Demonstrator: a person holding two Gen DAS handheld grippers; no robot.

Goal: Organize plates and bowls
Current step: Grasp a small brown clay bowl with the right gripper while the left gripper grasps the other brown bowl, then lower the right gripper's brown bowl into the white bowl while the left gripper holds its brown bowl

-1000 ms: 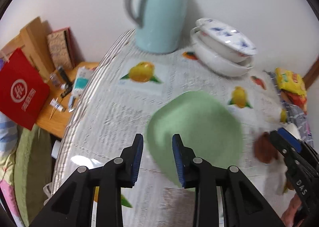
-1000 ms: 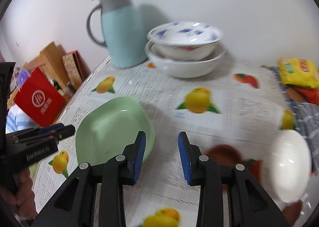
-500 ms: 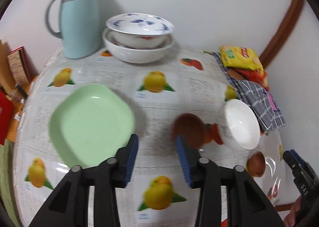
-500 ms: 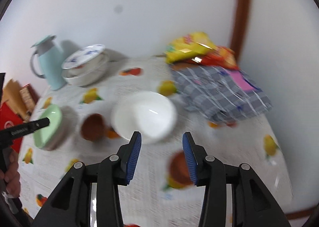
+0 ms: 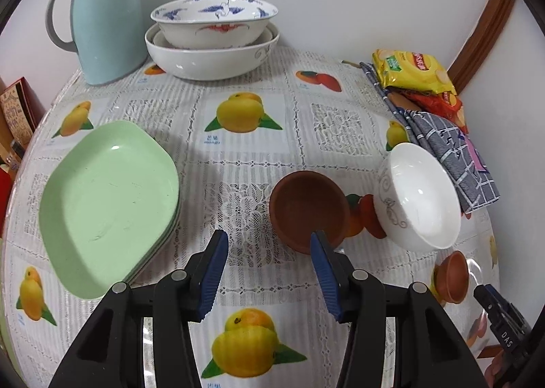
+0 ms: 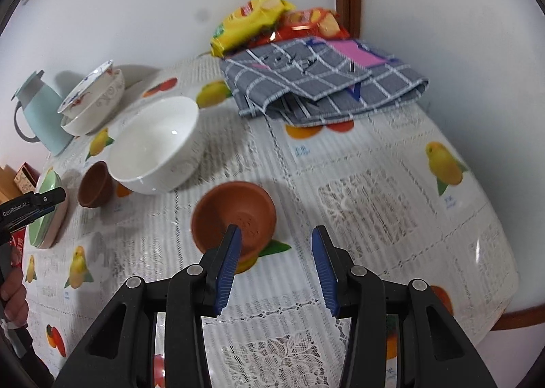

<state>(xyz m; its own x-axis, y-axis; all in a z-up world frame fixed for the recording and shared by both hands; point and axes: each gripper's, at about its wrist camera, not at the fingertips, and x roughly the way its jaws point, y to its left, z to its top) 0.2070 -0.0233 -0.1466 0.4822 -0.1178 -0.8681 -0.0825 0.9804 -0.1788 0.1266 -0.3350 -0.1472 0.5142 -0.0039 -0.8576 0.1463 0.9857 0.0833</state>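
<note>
In the left wrist view, stacked green plates (image 5: 109, 204) lie at the left, a brown clay bowl (image 5: 308, 207) sits in the middle, a white bowl (image 5: 420, 195) to its right, and a second brown bowl (image 5: 451, 277) near the right edge. Two nested patterned bowls (image 5: 213, 34) stand at the back. My left gripper (image 5: 269, 248) is open and empty, its right finger in front of the middle brown bowl's near rim. In the right wrist view my right gripper (image 6: 274, 245) is open and empty, its left finger over the rim of a brown bowl (image 6: 233, 217); the white bowl (image 6: 155, 144) lies beyond.
A light blue jug (image 5: 102, 17) stands at the back left. Snack packets (image 5: 414, 76) and a folded grey checked cloth (image 6: 320, 81) lie at the right by the wall. The fruit-print tablecloth (image 5: 245, 156) covers a round table; its edge drops off at the right (image 6: 490, 286).
Both grippers have swung right and come closer to the table. The left now faces the middle brown bowl; the right now sits at the other brown bowl. Both jaws stand wider.
</note>
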